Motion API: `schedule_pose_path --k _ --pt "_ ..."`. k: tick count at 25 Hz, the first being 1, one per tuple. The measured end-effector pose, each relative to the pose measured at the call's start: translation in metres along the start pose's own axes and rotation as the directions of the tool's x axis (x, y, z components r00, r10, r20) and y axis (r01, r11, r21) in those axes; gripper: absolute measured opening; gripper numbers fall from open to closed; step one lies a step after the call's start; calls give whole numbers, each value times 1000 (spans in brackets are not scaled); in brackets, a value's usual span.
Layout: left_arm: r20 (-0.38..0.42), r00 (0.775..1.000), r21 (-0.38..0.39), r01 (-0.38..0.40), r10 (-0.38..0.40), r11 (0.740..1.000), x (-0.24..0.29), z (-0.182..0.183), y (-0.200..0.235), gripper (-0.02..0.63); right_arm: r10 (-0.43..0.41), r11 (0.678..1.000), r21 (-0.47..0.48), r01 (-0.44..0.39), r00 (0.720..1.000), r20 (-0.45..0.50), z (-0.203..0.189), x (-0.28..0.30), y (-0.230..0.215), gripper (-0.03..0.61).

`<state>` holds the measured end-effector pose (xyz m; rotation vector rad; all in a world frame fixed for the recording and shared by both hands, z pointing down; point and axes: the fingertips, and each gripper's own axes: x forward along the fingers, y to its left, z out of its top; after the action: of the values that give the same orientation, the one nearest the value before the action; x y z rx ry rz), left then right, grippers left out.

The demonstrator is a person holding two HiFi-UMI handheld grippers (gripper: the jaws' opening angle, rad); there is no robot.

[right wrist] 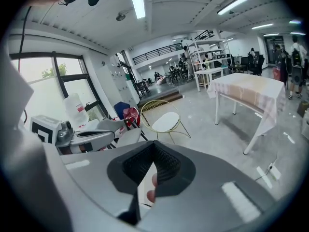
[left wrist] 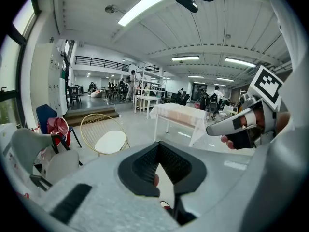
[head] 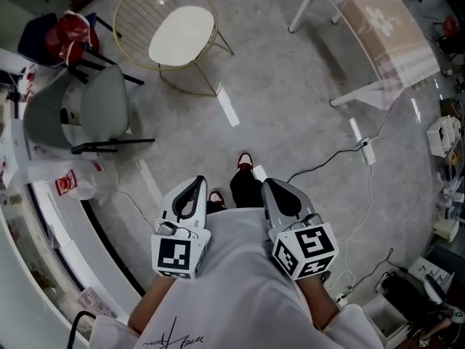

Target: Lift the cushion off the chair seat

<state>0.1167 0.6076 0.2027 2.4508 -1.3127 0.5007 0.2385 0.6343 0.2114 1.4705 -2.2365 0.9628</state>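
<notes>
Ahead of both pairs of jaws, bare floor (head: 290,100) lies open up to the wire chair (head: 131,31). Left of that path stands a grey chair (head: 105,107). To its right stand the cloth-covered desk (head: 385,42) and a power strip (head: 368,152).

A cream, rounded cushion (head: 182,35) is laid flat on the seat of a chair (head: 131,20) formed from thin gold wire. The seat is almost fully covered by the cushion, and the curved wire back is raised around one side. The chair is stood upright on the grey floor (head: 290,107).
</notes>
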Motion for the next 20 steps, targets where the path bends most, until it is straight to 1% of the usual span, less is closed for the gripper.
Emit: schedule_pose_path --k 4,7,9,12,14,16,18,20 --pt "-24 1000 13 -15 15 1000 19 9 -4 8 11 1000 1 -11 1000 15 19 5 -20 6" --pt "-23 999 20 -29 30 999 31 19 -7 8 24 1000 4 -24 1000 20 32 8 -34 6" --pt "-12 999 13 -42 42 999 37 25 -6 8 37 999 5 -37 999 27 40 9 -41 6" --pt "17 998 -54 -67 68 996 47 30 3 8 68 998 -4 -68 997 42 52 12 -50 6" --pt "34 995 -115 -94 98 989 58 33 14 8 104 995 -10 -103 993 51 61 16 -58 6" --pt "50 990 -159 -122 131 980 67 38 22 8 143 990 -1 -143 988 63 70 21 -66 6" --pt "62 988 -168 -133 145 977 74 43 22 8 155 988 -8 -155 985 77 78 25 -77 6" --pt "76 986 -159 -135 149 978 82 50 18 8 145 988 -57 -140 986 84 86 31 -85 6"
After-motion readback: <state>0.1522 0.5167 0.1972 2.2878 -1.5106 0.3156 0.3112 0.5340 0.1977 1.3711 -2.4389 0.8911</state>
